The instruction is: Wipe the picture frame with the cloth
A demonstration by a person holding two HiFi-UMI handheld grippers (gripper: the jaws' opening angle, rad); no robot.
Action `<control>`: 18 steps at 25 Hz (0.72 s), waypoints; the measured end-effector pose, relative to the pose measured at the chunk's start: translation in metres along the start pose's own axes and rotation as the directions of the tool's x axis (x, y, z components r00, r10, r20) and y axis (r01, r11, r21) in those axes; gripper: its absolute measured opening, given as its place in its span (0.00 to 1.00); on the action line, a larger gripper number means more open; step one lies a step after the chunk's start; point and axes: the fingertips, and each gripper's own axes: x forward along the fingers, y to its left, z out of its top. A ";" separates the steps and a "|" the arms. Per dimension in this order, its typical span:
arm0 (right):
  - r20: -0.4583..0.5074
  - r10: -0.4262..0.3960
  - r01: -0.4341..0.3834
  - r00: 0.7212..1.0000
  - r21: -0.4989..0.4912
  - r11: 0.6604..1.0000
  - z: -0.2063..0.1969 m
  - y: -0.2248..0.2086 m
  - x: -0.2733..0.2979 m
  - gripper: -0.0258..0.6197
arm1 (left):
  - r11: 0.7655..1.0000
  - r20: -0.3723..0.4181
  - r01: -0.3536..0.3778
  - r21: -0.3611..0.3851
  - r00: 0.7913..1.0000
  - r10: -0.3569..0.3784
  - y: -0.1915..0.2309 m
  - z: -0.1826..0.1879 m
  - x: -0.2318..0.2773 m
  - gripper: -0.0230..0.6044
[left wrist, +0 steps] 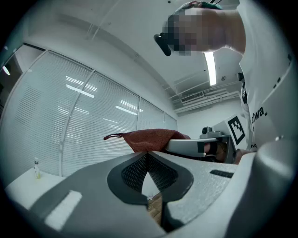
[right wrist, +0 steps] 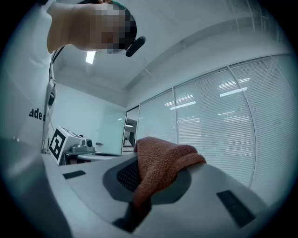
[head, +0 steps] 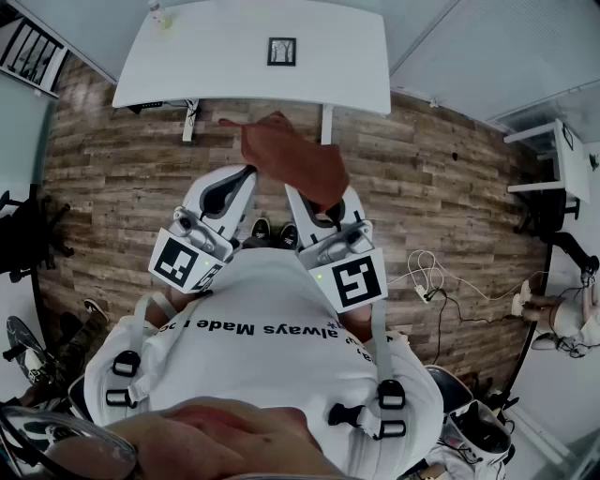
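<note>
Head view: red cloth [head: 286, 155] lengthwise toward table [head: 225, 56], in closed fingers of right gripper [head: 314, 195]; left gripper [head: 246, 173] fingers together, empty.

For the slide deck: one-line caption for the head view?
Right gripper holds the cloth, left gripper shut and empty, frame on the table ahead.

We see the picture frame [head: 281, 51] on the table [head: 216, 56], a bottle [head: 159, 15] at its left corner, the cloth [head: 291, 155] nearer us.
</note>
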 end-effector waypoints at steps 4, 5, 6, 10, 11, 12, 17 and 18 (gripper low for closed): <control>-0.002 0.001 -0.001 1.000 -0.005 1.000 0.000 0.009 0.006 0.07 | 1.000 -0.001 0.000 -0.005 1.000 0.000 0.005 -0.001 -0.009 0.04; 0.000 0.006 -0.006 1.000 0.000 1.000 0.000 0.011 0.010 0.07 | 1.000 -0.001 -0.001 -0.006 1.000 0.001 0.009 -0.001 -0.011 0.04; 0.006 0.013 -0.013 1.000 0.008 1.000 0.000 0.013 0.015 0.07 | 1.000 0.000 -0.002 -0.007 1.000 0.002 0.014 -0.001 -0.012 0.04; 0.017 0.022 -0.023 1.000 0.007 1.000 0.003 0.019 0.035 0.07 | 1.000 0.004 -0.004 -0.010 1.000 0.004 0.033 0.000 -0.016 0.04; 0.011 0.021 -0.021 1.000 0.002 1.000 0.002 0.021 0.039 0.07 | 1.000 0.005 -0.003 -0.010 1.000 0.003 0.037 0.001 -0.018 0.04; 0.007 0.020 -0.020 1.000 0.002 1.000 0.002 0.023 0.044 0.07 | 1.000 0.005 -0.002 -0.010 1.000 0.002 0.042 0.001 -0.019 0.04; 0.003 0.004 -0.004 1.000 0.002 1.000 0.000 0.029 0.065 0.07 | 1.000 0.007 0.005 -0.013 1.000 -0.005 0.063 0.002 -0.028 0.04; 0.002 0.001 -0.001 1.000 0.002 1.000 -0.001 0.029 0.069 0.07 | 1.000 0.007 0.006 -0.011 1.000 -0.006 0.067 0.002 -0.028 0.04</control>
